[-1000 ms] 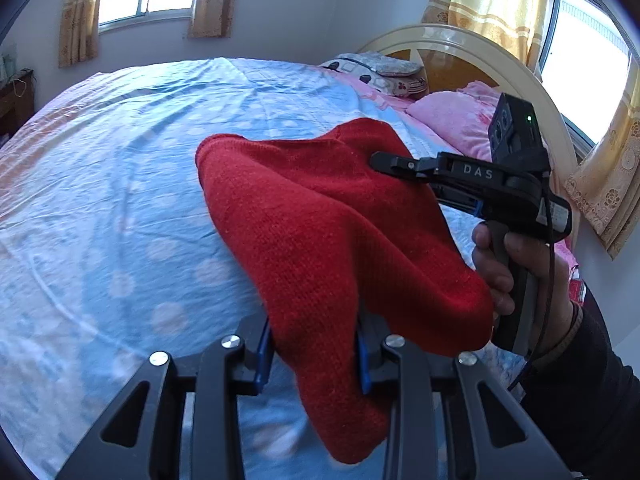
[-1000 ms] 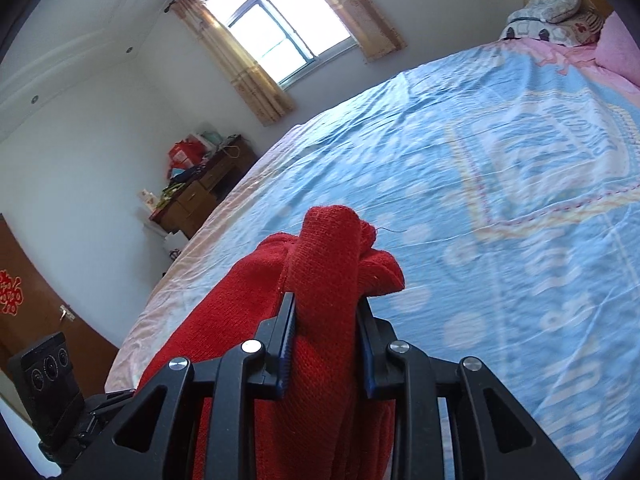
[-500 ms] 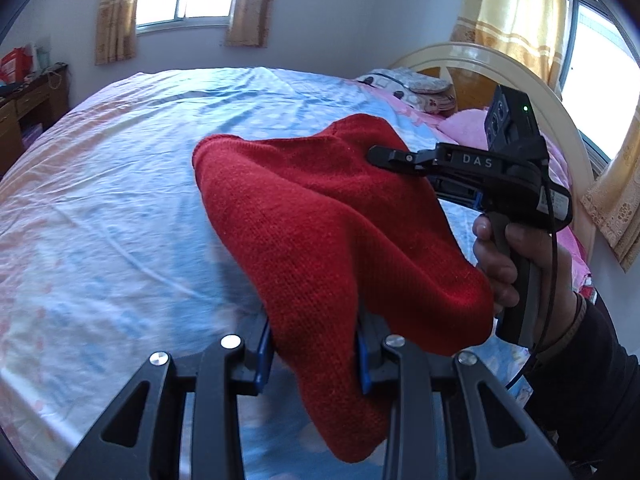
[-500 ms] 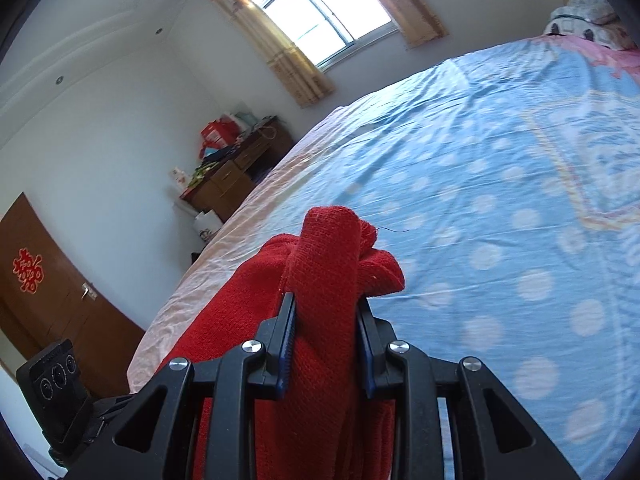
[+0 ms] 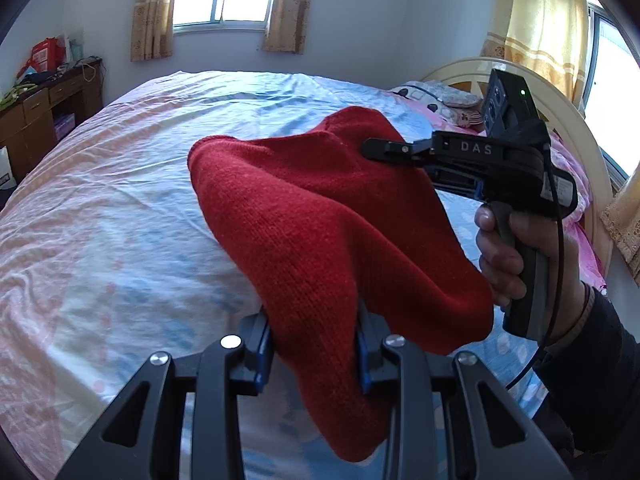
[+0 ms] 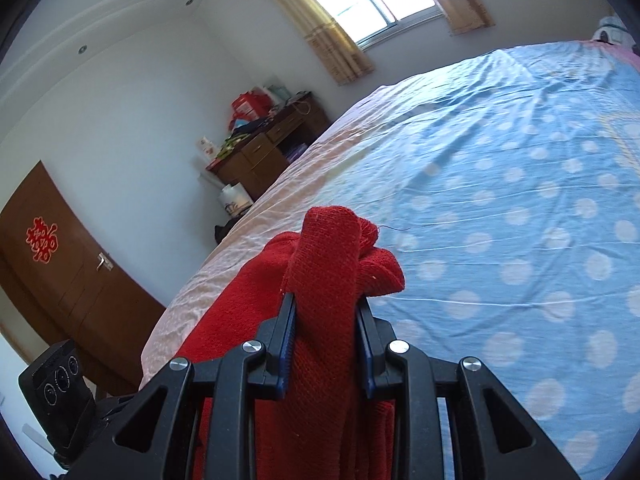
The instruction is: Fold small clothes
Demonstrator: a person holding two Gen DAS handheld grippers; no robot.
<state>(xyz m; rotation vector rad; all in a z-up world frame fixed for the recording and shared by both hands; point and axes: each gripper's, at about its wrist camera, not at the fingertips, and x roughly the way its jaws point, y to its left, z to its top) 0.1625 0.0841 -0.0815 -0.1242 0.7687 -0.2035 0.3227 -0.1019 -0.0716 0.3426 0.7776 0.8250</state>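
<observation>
left gripper (image 5: 316,344): fingers clamped on cloth | right gripper (image 6: 325,340): clamped likewise | right hand (image 5: 520,256): wrapped round handle

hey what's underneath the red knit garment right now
Under the red knit garment, held up by the left gripper and right gripper, lies the blue dotted bedsheet. The patch directly beneath is covered.

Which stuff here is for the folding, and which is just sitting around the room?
For the folding: red knit garment, left tool, right tool, bed sheet.

Just sitting around: pillows, wooden desk, red bag, door.
</observation>
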